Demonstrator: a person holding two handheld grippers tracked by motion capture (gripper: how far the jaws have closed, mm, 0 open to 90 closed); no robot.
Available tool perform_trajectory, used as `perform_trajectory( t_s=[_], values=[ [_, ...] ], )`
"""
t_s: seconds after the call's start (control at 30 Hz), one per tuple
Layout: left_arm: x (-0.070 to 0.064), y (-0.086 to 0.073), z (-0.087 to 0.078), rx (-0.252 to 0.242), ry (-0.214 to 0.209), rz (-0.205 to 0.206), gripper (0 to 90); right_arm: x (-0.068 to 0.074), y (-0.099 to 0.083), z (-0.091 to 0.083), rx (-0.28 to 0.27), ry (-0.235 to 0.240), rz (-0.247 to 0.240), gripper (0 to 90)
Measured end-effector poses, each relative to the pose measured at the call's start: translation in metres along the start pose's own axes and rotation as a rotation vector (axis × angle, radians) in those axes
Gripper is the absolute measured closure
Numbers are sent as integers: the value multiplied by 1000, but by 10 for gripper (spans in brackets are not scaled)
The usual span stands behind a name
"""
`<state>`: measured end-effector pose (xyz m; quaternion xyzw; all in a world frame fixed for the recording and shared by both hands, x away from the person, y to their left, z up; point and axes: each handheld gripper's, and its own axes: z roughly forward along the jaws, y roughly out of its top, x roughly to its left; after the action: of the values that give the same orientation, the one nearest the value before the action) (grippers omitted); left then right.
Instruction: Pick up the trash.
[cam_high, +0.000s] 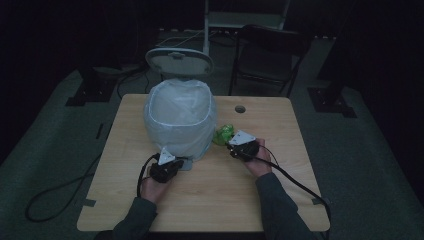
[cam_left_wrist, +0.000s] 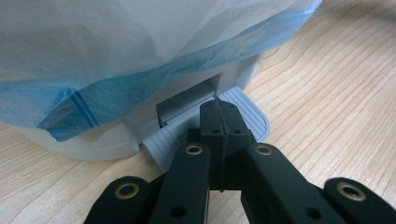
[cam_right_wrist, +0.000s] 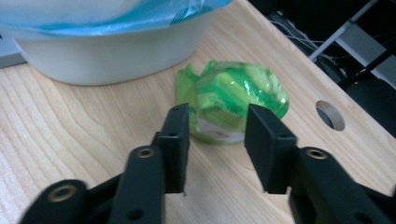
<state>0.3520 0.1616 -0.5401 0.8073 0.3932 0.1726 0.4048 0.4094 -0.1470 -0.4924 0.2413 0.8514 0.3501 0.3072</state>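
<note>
Two grippers work low over a pale wood-grain table (cam_high: 210, 200). Directly ahead of the left gripper (cam_left_wrist: 219, 112), whose jaws are pressed together with nothing between them, lies the ribbed grey foot pedal (cam_left_wrist: 250, 109) of a white plastic bin (cam_left_wrist: 93, 144); the tips sit on or just over the pedal's ridged top, whose rounded front edge curves to the right of them. Above and beyond the tips hangs a thin, crinkled, translucent blue-white bag (cam_left_wrist: 140, 56), draped over the bin's rounded body. In the high view the bin's oval lid (cam_high: 179, 62) stands raised behind it.

Just ahead of the right gripper (cam_right_wrist: 215, 123), its flat black jaws parted, rests a crumpled, glossy green wrapper (cam_right_wrist: 233, 95) on the table; the jaws flank its near end, though contact cannot be told. Beyond it to the left curves the bin's smooth white base; off to the right a round hole (cam_right_wrist: 330, 115) pierces the table near its edge, with bare wood between.
</note>
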Motion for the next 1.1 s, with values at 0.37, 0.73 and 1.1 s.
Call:
perform_trajectory(
  t_s=[0.37,0.73,1.1],
  values=[
    [0,0,0,-1,0,1,900,5,22,19,78,-48,-113,483],
    [1,0,0,1,1,3,900,4,21,23,100,-87,-116,873],
    [1,0,0,-1,-2,2,900,-2,20,12,72,-87,-87,888]
  ],
)
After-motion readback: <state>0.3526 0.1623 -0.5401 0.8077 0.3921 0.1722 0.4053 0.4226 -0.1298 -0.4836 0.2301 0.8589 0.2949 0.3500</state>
